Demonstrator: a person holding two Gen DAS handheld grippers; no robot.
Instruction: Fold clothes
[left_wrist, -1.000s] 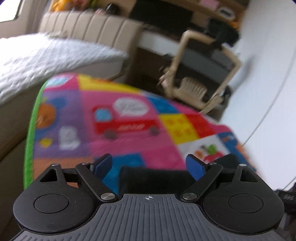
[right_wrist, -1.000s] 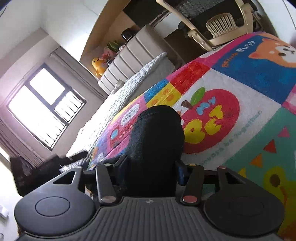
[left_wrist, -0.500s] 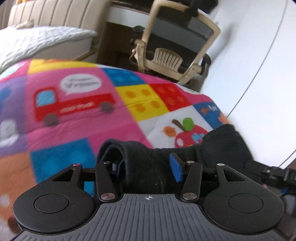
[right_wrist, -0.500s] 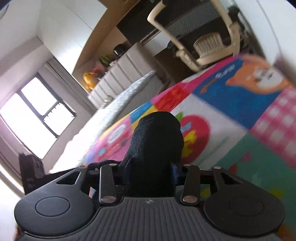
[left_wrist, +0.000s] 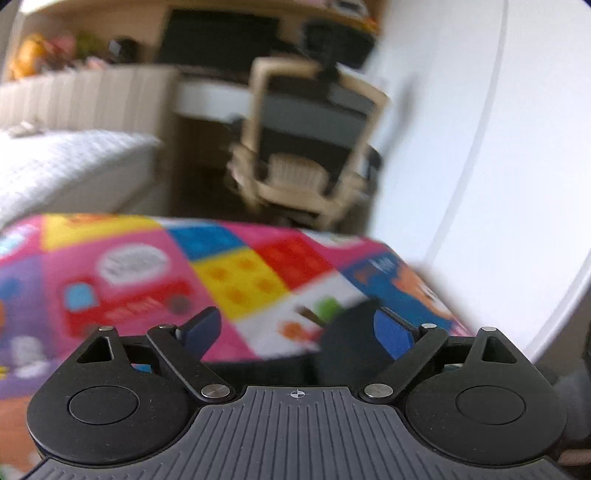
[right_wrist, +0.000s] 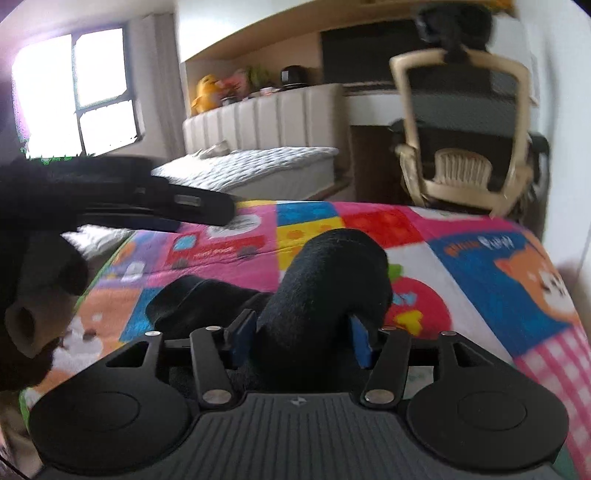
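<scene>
A black sock (right_wrist: 328, 280) lies bunched on the colourful play mat (right_wrist: 480, 273). My right gripper (right_wrist: 301, 338) is shut on the black sock, whose end loops up and over between the blue pads. In the left wrist view my left gripper (left_wrist: 295, 330) is open and empty above the mat (left_wrist: 147, 280); a dark bit of the sock (left_wrist: 351, 336) shows just inside its right finger. The left gripper also shows in the right wrist view (right_wrist: 155, 206), raised at the left.
A beige office chair (right_wrist: 465, 147) stands beyond the mat's far edge by a desk. A white bed (right_wrist: 255, 166) with a padded headboard lies at the far left. A white wall (left_wrist: 498, 147) runs along the right side.
My left gripper has opened, let go of the sock and lifted away. My right gripper stays shut on the sock and has levelled out, lower over the mat.
</scene>
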